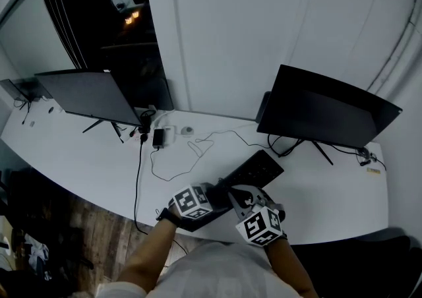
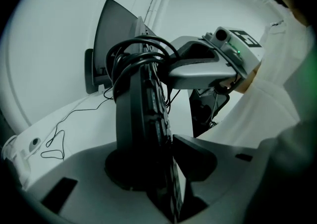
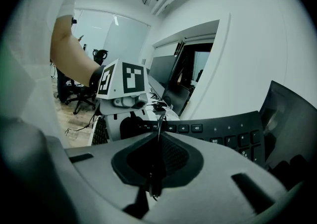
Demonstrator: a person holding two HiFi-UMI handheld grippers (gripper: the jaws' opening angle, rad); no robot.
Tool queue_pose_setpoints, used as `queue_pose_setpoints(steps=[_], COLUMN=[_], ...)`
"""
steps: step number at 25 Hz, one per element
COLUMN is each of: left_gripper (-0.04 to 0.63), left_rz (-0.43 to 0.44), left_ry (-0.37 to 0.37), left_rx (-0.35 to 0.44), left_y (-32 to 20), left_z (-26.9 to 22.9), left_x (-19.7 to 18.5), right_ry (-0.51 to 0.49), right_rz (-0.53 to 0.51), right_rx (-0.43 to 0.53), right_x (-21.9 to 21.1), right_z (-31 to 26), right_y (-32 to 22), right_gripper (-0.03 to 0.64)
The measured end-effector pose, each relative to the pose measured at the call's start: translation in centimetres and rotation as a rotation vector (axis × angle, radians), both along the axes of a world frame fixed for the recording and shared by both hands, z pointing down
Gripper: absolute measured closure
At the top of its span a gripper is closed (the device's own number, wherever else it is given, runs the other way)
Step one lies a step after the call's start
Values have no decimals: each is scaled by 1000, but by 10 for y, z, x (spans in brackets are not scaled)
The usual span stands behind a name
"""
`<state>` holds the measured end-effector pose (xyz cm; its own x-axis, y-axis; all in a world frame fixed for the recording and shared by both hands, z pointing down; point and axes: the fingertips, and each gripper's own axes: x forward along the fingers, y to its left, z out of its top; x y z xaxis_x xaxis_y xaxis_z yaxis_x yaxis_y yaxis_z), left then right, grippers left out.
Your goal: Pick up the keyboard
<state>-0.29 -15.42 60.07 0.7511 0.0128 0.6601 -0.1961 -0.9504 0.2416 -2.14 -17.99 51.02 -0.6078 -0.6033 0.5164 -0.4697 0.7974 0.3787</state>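
Observation:
The black keyboard [image 1: 254,170] lies slantwise on the white desk [image 1: 86,151], its near end between my two grippers. In the left gripper view the keyboard [image 2: 148,119] stands edge-on between the jaws of my left gripper [image 2: 166,143], and both pads press on it. My left gripper [image 1: 214,196] sits at the keyboard's near left corner. My right gripper [image 1: 242,199] is beside it, its jaws closed. A thin black cable [image 3: 159,121] runs up out of the seam between the pads of my right gripper [image 3: 157,139], with the keyboard's keys [image 3: 233,136] just beyond.
Two dark monitors stand on the desk, one at the left [image 1: 86,95] and one at the right [image 1: 326,109]. Loose cables [image 1: 175,165] and a small black adapter [image 1: 158,137] lie between them. The desk's front edge curves above a wooden floor [image 1: 66,224].

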Motion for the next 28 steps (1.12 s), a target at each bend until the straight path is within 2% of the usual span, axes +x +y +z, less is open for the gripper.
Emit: queue_pose_setpoints(steps=[6, 17, 22, 28], left_gripper=[508, 525, 528, 532], left_rz=[-5, -59, -135, -294], left_ry=[12, -3, 9, 90], left_rx=[-41, -52, -63, -58], left_y=[2, 0, -7, -23], left_z=[-6, -10, -13, -26], left_x=[4, 12, 5, -10], right_ry=[-7, 21, 18, -127], right_rz=[-14, -41, -12, 84], right_rx=[2, 29, 22, -28], right_x=[5, 16, 23, 42], right_z=[0, -3, -6, -14], right_y=[2, 6, 6, 2], right_gripper=[604, 594, 563, 563])
